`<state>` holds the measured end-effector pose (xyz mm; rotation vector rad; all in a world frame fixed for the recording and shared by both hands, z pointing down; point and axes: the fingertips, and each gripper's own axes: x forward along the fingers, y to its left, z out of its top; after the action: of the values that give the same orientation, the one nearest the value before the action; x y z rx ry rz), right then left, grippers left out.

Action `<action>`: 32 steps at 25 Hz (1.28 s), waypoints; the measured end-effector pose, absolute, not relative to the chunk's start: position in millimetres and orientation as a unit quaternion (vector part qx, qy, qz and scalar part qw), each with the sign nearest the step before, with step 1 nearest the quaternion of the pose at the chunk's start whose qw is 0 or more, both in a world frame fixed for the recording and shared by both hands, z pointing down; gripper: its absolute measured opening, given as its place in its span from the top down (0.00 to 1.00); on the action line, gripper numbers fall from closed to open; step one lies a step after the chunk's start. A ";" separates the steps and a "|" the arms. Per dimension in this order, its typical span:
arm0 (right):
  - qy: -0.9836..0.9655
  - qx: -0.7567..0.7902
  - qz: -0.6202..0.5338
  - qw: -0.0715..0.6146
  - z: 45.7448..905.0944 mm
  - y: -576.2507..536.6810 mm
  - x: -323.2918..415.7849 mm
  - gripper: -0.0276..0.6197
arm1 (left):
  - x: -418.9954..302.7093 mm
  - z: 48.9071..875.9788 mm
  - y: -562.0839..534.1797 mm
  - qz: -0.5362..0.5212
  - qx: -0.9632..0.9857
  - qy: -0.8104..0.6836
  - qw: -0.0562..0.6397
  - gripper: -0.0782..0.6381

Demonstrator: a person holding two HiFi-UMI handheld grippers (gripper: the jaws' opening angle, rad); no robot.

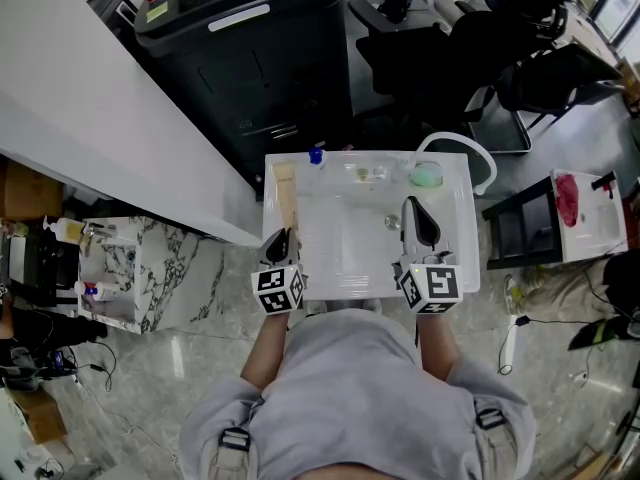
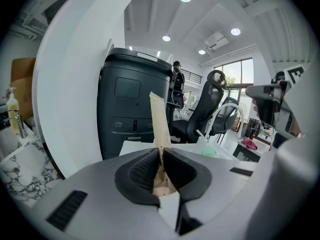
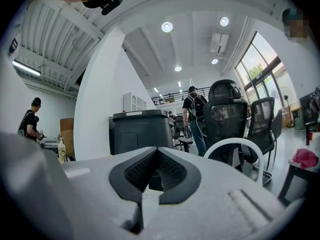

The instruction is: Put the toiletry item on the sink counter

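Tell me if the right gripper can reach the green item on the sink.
Probably yes: the right gripper hovers empty, jaws shut, and the green item sits just ahead with nothing between.

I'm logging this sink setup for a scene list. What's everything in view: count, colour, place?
sink: one, white, centre
toiletry packet: one, tan, along sink's left side, gripped
capped item: one, blue, sink's back rim
soap-like lump: one, green, back right corner
bin: one, black, behind sink
office chairs: several, black, beyond bin
left claw: one, grey, shut on toiletry packet
right claw: one, grey, shut, empty, over basin
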<state>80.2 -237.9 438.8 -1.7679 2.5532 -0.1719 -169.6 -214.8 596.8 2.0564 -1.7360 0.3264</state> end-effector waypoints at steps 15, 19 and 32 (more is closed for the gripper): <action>0.820 -0.569 -0.058 0.017 440.4 -237.5 81.3 0.95 | -171.9 615.9 -211.9 0.140 0.735 -0.625 0.222 0.84; 0.820 -0.569 -0.058 0.019 438.9 -238.1 83.0 0.95 | -171.7 619.3 -211.5 0.146 0.733 -0.626 0.225 0.84; 0.822 -0.567 -0.055 0.018 437.4 -238.2 81.6 0.95 | -175.1 633.6 -209.2 0.165 0.728 -0.625 0.229 0.84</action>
<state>81.6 -238.2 437.4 -1.7597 2.5520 -0.1712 -175.1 -209.2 633.6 2.0041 -1.7202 0.4537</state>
